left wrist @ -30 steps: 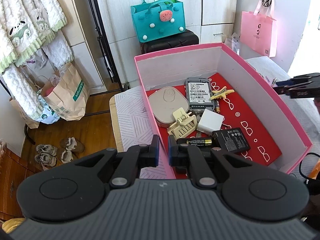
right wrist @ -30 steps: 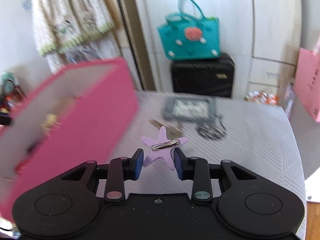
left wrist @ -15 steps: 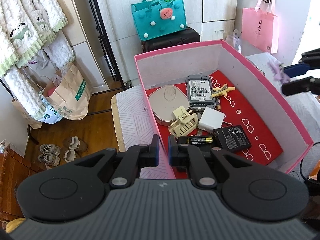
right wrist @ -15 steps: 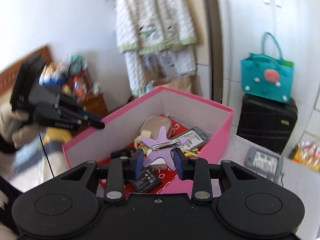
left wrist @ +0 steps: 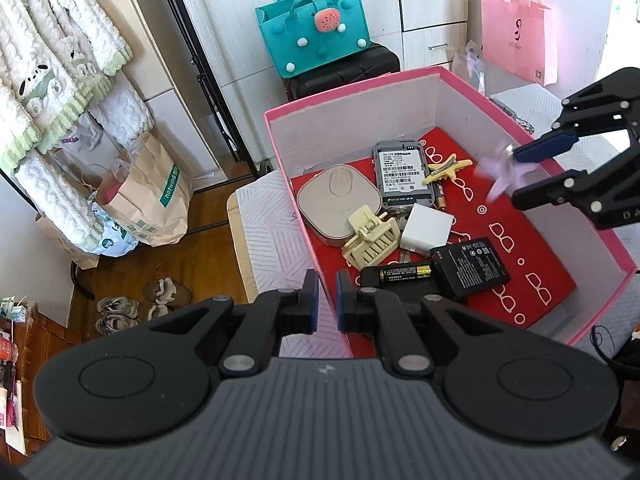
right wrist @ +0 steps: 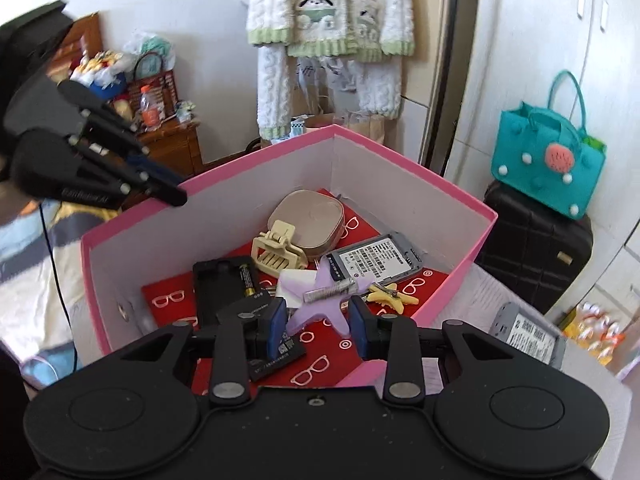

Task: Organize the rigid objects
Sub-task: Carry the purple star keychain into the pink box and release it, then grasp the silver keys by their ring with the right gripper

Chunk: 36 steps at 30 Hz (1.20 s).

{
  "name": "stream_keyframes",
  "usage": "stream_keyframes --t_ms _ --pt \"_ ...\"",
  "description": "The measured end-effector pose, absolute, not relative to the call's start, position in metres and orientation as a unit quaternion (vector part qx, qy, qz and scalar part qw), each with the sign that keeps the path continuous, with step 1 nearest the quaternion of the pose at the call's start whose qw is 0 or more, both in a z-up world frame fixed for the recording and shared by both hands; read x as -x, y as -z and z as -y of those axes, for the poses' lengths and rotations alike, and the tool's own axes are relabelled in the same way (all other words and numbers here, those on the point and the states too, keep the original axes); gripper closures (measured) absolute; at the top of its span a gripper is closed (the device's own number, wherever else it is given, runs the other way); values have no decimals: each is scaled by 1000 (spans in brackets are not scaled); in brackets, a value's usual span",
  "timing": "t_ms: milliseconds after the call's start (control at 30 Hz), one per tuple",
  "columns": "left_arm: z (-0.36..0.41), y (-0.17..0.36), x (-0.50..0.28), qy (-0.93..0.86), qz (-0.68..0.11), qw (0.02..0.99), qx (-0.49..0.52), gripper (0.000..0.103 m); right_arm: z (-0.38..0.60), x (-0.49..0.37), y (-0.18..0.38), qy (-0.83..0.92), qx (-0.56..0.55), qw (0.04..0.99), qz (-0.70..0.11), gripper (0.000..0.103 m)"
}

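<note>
Pink box holds battery, claw clip, beige case.

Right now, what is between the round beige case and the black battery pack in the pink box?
In the left wrist view, a cream hair claw clip and a white charger block lie between them.

Left wrist fisheye is looking steeply down over its claw into the pink box at close range, while the right wrist fisheye is facing the same box from the opposite side.
</note>
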State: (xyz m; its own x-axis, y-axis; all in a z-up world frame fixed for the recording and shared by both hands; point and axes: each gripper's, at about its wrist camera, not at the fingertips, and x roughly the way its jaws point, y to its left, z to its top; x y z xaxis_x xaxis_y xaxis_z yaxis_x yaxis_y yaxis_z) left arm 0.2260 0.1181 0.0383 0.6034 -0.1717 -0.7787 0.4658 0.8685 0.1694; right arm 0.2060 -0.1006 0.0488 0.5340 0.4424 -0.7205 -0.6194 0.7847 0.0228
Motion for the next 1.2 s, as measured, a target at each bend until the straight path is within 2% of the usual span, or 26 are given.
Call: stream_keyframes --t_ms 133,267,467,567,933,1033,1200 --pt "-118 -38 -226 182 -408 876 -183 95 110 -206 -54 -301 92 877 -363 56" --pt "-120 -39 -227 185 -409 875 -182 95 129 -201 -62 -290 48 886 -358 55" --pt "-124 -39 -226 192 -415 873 -171 95 179 -205 -64 -289 -101 868 -392 54" --pt "-124 -39 -225 193 -415 872 -175 95 198 -204 -63 -266 -126 872 -392 54" --pt "-118 -34 -234 195 -439 856 -190 94 232 -205 -54 -173 -104 905 -375 49" --pt "-118 -30 -241 195 -452 851 -184 93 236 -207 -46 -154 -83 911 -373 45" --pt "-115 -26 -251 190 -466 844 -183 93 243 -212 -32 -109 -42 922 -370 45"
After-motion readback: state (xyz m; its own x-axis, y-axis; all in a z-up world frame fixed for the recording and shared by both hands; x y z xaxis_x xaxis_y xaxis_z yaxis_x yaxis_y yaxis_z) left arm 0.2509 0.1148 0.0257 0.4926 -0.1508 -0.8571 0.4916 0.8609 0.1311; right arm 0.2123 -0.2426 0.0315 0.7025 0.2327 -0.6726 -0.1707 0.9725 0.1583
